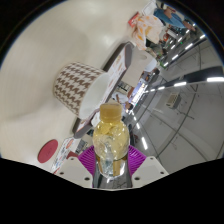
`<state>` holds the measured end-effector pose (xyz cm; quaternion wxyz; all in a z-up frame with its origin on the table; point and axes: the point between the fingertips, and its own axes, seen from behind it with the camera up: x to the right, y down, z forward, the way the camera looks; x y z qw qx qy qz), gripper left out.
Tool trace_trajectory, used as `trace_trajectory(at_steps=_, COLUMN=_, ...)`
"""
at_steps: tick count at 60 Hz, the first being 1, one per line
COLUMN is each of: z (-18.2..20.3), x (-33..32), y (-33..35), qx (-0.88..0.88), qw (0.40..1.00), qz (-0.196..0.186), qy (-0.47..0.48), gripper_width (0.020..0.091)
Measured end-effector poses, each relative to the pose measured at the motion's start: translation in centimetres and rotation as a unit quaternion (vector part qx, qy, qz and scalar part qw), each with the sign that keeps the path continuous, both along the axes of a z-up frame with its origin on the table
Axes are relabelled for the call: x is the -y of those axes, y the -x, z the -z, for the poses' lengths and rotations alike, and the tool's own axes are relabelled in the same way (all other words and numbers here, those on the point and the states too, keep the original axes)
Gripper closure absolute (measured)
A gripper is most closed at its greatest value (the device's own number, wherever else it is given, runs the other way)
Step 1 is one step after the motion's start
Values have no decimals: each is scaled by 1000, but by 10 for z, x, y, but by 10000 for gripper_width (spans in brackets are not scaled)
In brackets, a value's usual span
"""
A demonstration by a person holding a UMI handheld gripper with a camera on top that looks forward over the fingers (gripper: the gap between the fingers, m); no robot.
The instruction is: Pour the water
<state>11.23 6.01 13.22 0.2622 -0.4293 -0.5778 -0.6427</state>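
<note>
A clear plastic bottle (110, 135) holding yellowish liquid sits between my fingers, its top pointing ahead toward a cup. My gripper (110, 158) is shut on it, and the purple pads (88, 158) press on both sides of its body. Just beyond the bottle's top, on the white table (35, 110), stands a cup (78, 82) with a brown-and-white houndstooth pattern and an open mouth. The whole scene looks tilted sideways, so the bottle is held at a lean. I cannot tell whether liquid is leaving the bottle.
A pink round object (50, 152) lies on the table beside my left finger. Boxes and papers (128, 60) lie past the cup, with colourful clutter (147, 28) farther back. Ceiling light strips (185, 85) run along the right side.
</note>
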Motion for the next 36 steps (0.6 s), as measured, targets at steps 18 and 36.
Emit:
trace_trajectory(at_steps=18, z=-4, x=2, y=-4, qx=-117, qw=993, qz=14, qy=10, gripper_width=723)
trace_trajectory(at_steps=36, z=-60, x=33, y=-28, qx=-589, qw=805, qz=65, qy=-33, gripper_width=724)
